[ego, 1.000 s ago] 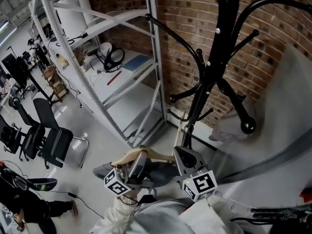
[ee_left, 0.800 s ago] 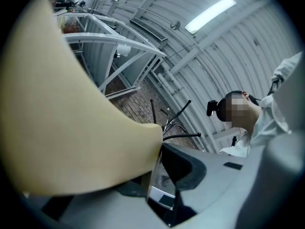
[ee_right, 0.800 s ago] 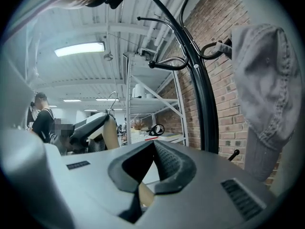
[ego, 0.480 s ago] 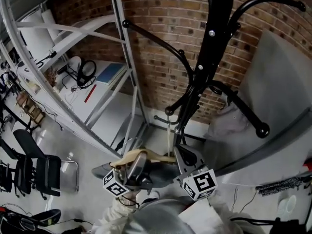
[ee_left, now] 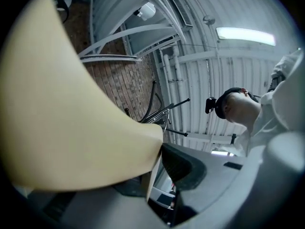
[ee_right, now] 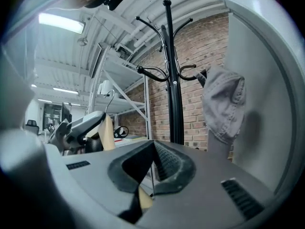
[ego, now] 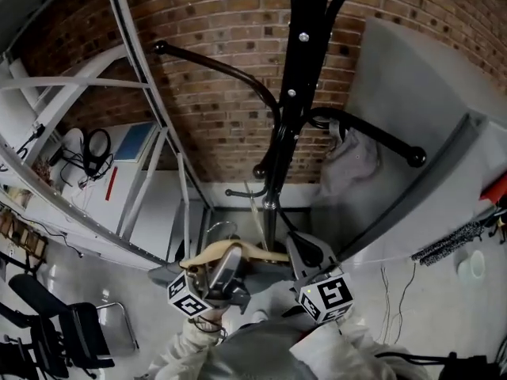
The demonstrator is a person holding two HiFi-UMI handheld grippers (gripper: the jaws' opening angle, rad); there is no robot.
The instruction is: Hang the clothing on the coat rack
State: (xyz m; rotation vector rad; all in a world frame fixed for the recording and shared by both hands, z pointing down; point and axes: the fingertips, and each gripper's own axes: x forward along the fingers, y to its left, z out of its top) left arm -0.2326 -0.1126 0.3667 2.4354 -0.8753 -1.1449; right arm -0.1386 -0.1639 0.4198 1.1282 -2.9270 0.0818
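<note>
Currently clamping the wooden hanger (ego: 238,252) with left gripper (ego: 231,258) and right gripper (ego: 301,252) both clenched on it, carrying the clothing (ego: 261,279) at six o'clock below the coat rack (ego: 295,93), and risking a slide-off through tilting.

The rack (ego: 305,54) runs off the top edge of the head view, so its crown and upper arms are cut away. Its foot is hidden behind the hanger (ego: 202,253) and both claws. The garment (ego: 265,290) below the hanger is mostly covered by the left claw (ego: 231,252), the right claw (ego: 295,248) and the person's shoulders, so its kind cannot be told. In the left gripper view the hanger is a blurred pale mass that spills past the left edge and hides one jaw. In the right gripper view only a sliver of it shows under the closed jaws.
</note>
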